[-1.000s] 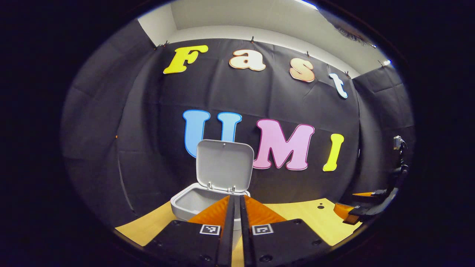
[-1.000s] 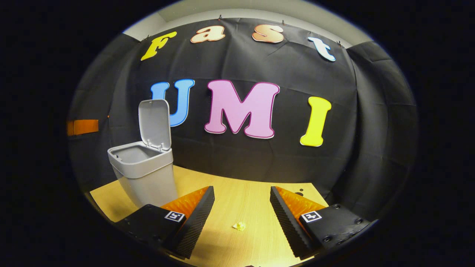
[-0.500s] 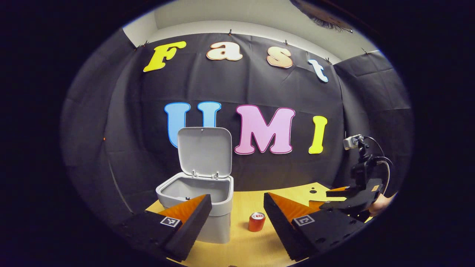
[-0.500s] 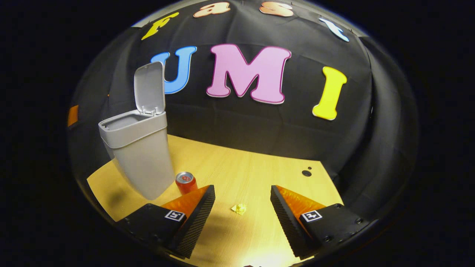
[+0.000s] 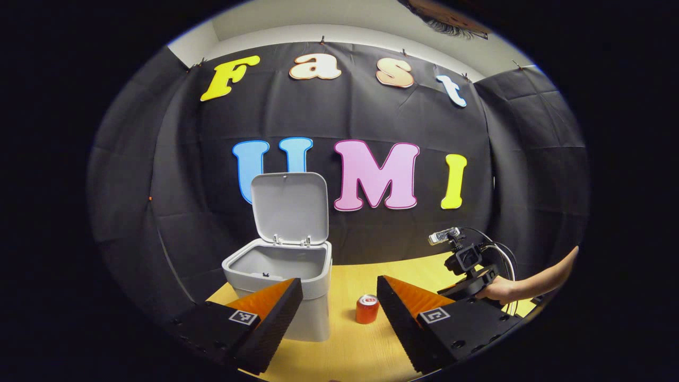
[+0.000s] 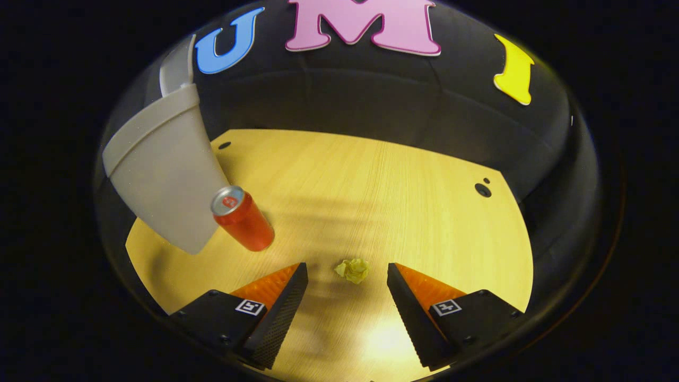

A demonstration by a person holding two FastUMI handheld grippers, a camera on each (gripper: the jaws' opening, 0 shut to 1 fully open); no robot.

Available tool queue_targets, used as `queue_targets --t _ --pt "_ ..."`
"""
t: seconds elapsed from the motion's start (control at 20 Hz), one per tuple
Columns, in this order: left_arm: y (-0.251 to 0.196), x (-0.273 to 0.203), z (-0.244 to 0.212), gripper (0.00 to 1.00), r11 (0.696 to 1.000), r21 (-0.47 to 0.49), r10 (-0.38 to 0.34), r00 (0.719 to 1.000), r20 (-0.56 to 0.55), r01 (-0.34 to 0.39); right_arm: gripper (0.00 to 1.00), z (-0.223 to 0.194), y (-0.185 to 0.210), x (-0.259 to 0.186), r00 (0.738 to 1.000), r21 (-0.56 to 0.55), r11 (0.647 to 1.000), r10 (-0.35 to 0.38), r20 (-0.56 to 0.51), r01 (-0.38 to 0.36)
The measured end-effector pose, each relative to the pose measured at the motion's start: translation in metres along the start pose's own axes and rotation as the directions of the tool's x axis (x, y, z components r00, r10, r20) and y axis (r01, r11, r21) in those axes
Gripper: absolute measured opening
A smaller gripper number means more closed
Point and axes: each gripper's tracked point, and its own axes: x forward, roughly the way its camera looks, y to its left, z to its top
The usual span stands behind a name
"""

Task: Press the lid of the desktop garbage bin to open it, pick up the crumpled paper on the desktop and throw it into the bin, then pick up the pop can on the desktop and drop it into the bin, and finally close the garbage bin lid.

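Observation:
The grey garbage bin stands on the wooden desk with its lid raised upright. A red pop can stands just right of it. My left gripper hangs open before both, nothing between its fingers. In the right gripper view, the bin is at the left with the pop can beside it. A yellow crumpled paper lies on the desk just ahead of my open right gripper, level with its fingertips. The right gripper and the hand holding it appear far right in the left gripper view.
The wooden desk ends at the black cloth wall behind. Two small dark holes mark the desk's far right part. Bare desk stretches right of the can and behind the paper.
My left gripper opened and drew back from over the bin. My right gripper tilted down and lowered toward the desk, bringing the crumpled paper nearer its fingertips; the can came into view.

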Motion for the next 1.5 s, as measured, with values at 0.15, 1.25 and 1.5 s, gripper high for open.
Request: queue_targets --t 0.15,1.25,1.5 --pt "0.008 0.001 -0.008 0.94 1.000 -0.002 0.030 0.999 -0.032 -0.030 0.98 -0.013 -0.006 0.027 0.997 0.013 1.000 -0.001 -0.074 0.002" --pt "-0.001 0.011 -0.029 0.95 0.999 -0.003 0.035 0.996 -0.077 -0.036 0.45 0.023 -0.004 0.002 1.000 -0.054 0.998 0.021 -0.011 -0.022" --pt "0.000 -0.006 -0.038 0.95 0.999 0.004 0.036 0.995 -0.091 -0.036 0.44 0.120 0.040 -0.080 0.971 -0.171 0.981 0.129 0.200 -0.095"
